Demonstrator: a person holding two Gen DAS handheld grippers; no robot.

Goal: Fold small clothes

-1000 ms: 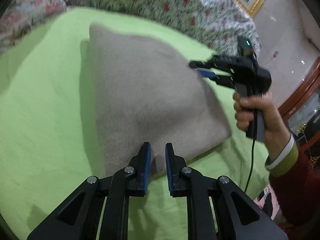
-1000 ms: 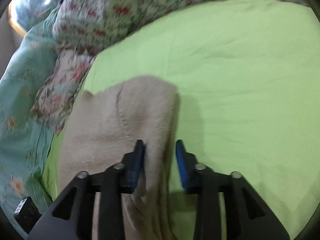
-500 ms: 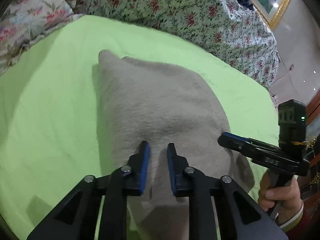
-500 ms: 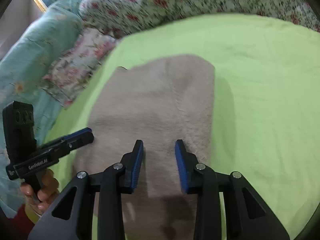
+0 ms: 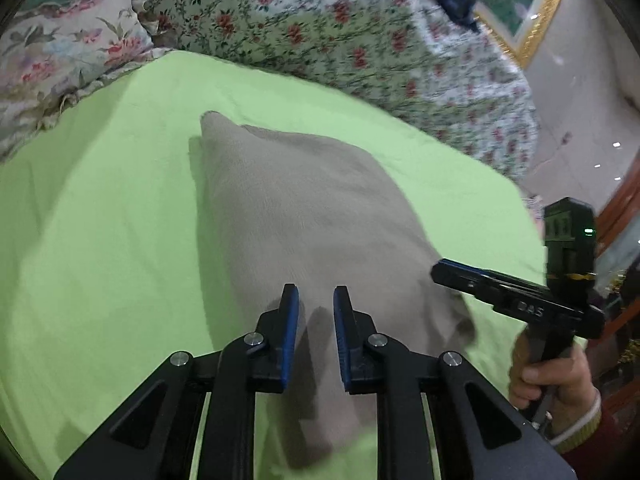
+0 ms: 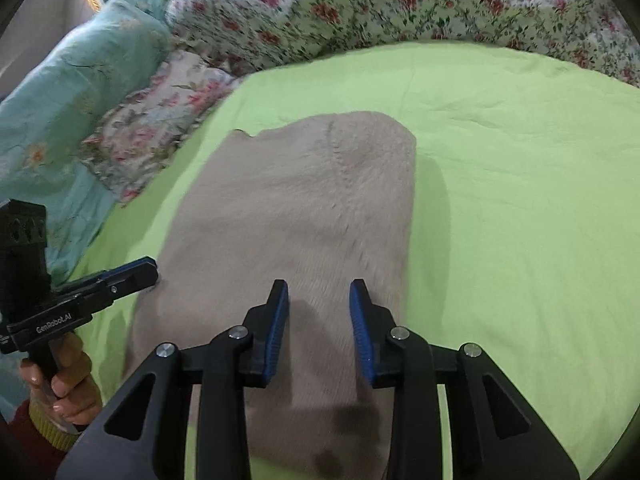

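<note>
The beige sweater (image 6: pixel 296 216) lies folded on the green bed sheet (image 6: pixel 520 200), both the left hand-held gripper (image 5: pixel 316 300) and the right hand-held gripper (image 6: pixel 318 296) hover above it with jaws apart, so a careless pinch could drag the layers and undo the fold.

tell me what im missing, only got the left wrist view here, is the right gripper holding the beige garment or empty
Observer: Empty. In the right wrist view the right gripper has its jaws apart over the beige garment, with no cloth between them.
Operator: any seam or detail on the garment i cant see
Observer: Yes, a curved stitched seam runs down from the far edge, right of the middle.
Operator: whats left of the green sheet from that side
Observer: A teal floral quilt lies along the edge of the green sheet, beyond the left gripper.
</note>
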